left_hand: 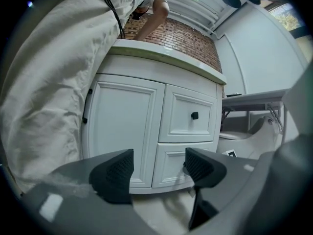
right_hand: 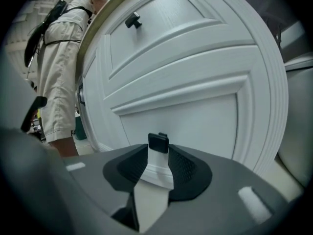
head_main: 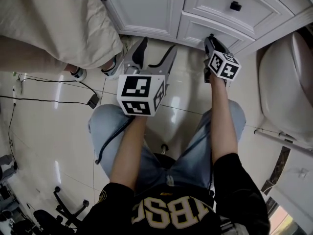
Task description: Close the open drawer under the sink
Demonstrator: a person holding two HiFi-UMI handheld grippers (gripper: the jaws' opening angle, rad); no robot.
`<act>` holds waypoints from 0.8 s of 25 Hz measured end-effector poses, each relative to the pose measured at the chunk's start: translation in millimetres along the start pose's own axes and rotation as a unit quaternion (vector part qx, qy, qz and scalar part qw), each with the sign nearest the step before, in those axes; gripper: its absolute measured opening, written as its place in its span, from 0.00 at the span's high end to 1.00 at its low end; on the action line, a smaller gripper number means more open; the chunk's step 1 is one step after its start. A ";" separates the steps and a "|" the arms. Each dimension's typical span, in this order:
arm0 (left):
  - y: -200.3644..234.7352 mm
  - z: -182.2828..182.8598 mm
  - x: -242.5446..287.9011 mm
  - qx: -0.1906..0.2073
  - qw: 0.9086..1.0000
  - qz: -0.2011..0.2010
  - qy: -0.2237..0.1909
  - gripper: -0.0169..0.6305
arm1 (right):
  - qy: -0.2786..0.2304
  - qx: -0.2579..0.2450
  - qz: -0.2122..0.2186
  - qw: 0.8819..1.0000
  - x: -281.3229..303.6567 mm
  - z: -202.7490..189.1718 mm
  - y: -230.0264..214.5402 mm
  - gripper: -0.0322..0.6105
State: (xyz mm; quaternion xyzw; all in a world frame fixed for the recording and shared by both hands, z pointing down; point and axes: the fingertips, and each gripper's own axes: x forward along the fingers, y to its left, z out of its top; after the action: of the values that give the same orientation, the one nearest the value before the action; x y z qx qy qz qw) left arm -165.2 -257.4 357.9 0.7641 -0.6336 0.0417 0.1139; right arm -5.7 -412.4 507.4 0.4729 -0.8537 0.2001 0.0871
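Leans forward over bent knees (head_main: 105,124) in pale jeans, with both arms bare from the elbow down. Reaches out with the left forearm (head_main: 128,151) and holds the left gripper (head_main: 156,50) pointing slightly below level, with its marker cube (head_main: 141,94) uppermost and its jaws well apart — nothing between the pads (left_hand: 115,173). Stretches the right forearm (head_main: 221,116) nearly straight, carrying the right gripper (head_main: 212,39) further forward than the left and off to the right side, also tipped a little downward. Has the right jaws drawn almost together — pinched on a small black knob (right_hand: 158,142) at their very tips.
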 end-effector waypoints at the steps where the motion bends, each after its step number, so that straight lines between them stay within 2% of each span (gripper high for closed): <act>1: -4.9 0.7 2.6 -0.003 1.000 -0.005 -0.002 0.45 | 0.011 0.003 0.000 1.000 -2.8 -5.9 -0.6 0.76; 5: -24.7 6.3 10.1 -0.006 1.000 -0.024 -0.010 0.45 | 0.027 -0.010 -0.009 1.000 -21.2 -6.0 -0.5 0.75; 12: -41.7 16.4 0.4 0.013 0.999 -0.034 -0.024 0.45 | -0.024 -0.037 0.003 0.999 -73.8 37.4 15.7 0.74; 15: -41.0 18.7 -10.1 0.018 0.999 -0.025 -0.026 0.45 | -0.049 -0.035 0.017 0.998 -100.5 54.1 28.6 0.71; 20: -61.0 28.9 -40.0 0.028 0.998 -0.028 -0.043 0.45 | -0.102 -0.071 0.023 0.992 -157.7 83.5 58.1 0.65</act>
State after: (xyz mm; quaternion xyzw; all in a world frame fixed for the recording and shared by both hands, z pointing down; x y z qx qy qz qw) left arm -115.7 -215.1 314.1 0.7853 -0.6152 0.0234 0.0657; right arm 33.6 -298.5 363.5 0.4641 -0.8806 0.0918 0.0280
